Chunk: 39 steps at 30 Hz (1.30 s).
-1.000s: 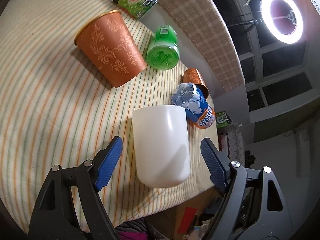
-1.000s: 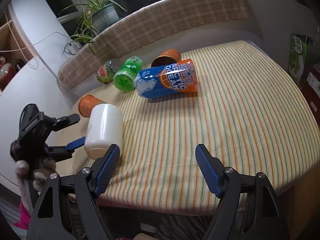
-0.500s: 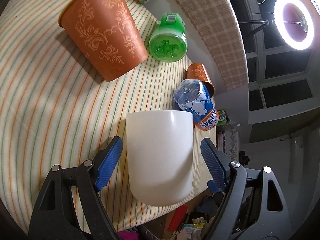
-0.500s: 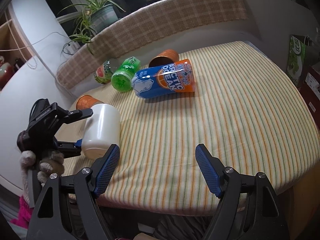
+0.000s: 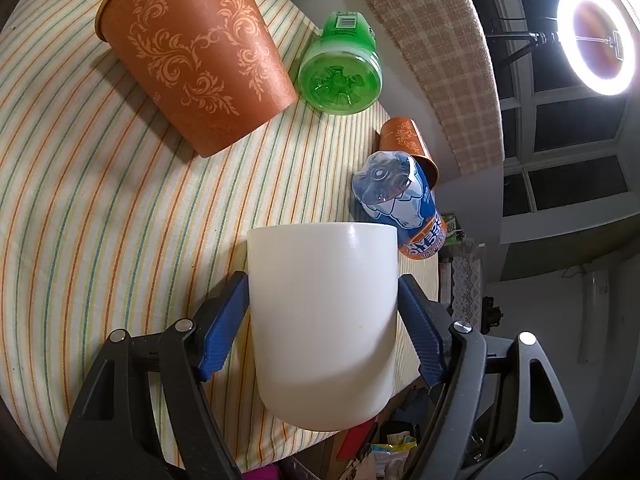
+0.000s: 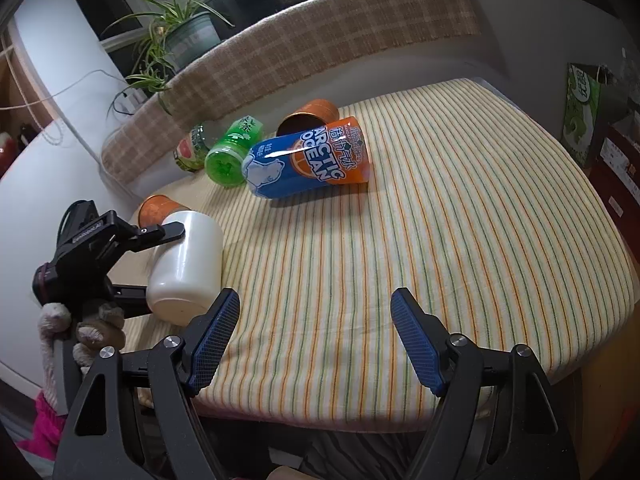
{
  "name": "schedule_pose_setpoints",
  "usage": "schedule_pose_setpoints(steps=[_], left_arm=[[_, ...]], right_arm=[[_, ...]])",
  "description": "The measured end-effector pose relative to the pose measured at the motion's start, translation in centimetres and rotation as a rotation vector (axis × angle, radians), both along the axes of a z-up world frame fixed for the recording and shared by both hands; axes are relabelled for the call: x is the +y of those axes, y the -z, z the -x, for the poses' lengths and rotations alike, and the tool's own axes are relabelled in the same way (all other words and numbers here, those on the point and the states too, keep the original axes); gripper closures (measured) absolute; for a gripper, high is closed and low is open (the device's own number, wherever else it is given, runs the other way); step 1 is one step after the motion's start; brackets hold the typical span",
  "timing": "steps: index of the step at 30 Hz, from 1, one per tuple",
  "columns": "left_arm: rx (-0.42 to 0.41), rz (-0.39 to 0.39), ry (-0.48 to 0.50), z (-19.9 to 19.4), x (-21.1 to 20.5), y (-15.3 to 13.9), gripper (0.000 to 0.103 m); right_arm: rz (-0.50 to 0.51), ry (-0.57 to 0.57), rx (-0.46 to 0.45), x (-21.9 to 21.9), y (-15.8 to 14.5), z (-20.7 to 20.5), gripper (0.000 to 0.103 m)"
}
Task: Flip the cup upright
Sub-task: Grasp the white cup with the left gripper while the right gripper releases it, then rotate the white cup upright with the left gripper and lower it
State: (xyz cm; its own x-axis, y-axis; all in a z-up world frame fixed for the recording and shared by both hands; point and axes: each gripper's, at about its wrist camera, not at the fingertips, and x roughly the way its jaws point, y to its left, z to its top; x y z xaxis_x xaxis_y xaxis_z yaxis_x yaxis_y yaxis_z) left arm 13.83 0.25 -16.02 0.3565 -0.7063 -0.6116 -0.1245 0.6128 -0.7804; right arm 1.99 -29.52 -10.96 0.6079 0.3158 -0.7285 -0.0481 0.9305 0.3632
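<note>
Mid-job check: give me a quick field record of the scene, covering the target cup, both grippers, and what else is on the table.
target: white cup, lying on its side near the table edge
left gripper: blue pads against both sides of the cup
right gripper: open, empty, above the striped tablecloth
clutter: large orange patterned cup, green bottle, Arctic Ocean can and small orange cup, all on their sides
task status: cup not upright yet

A round ring light (image 5: 595, 39) is shining bright by the dark windows (image 5: 568, 120). A checked cushion (image 6: 320, 46) is curving behind the striped counter (image 6: 440, 220), and a green plant (image 6: 176, 36) is sitting above it.
</note>
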Motion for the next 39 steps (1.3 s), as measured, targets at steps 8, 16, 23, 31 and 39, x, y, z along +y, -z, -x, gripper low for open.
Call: schedule_pose_setpoints(steps=[8,16,23,31,39], left_arm=[[-0.055,-0.065,-0.008,0.5,-0.3,-0.9,0.027],[-0.179,-0.203,-0.005,2.0,-0.9,-3.1,0.027],[-0.289,-0.321,-0.006,3.1,-1.7,-4.8,0.027],[-0.431,-0.532,-0.020,4.1,-3.4,-6.1,0.027],[-0.512,-0.644,-0.024,4.0,-5.0,-6.4,0.027]], right_arm=[[0.004,0.017,-0.004,-0.1,0.0,0.1,0.025],[0.013,0.015,-0.010,0.1,0.0,0.1,0.025],[0.011,0.010,-0.005,0.4,0.1,0.1,0.025],[0.007,0.017,0.000,0.3,0.3,0.2,0.025],[0.003,0.015,0.006,0.3,0.6,0.3,0.025]])
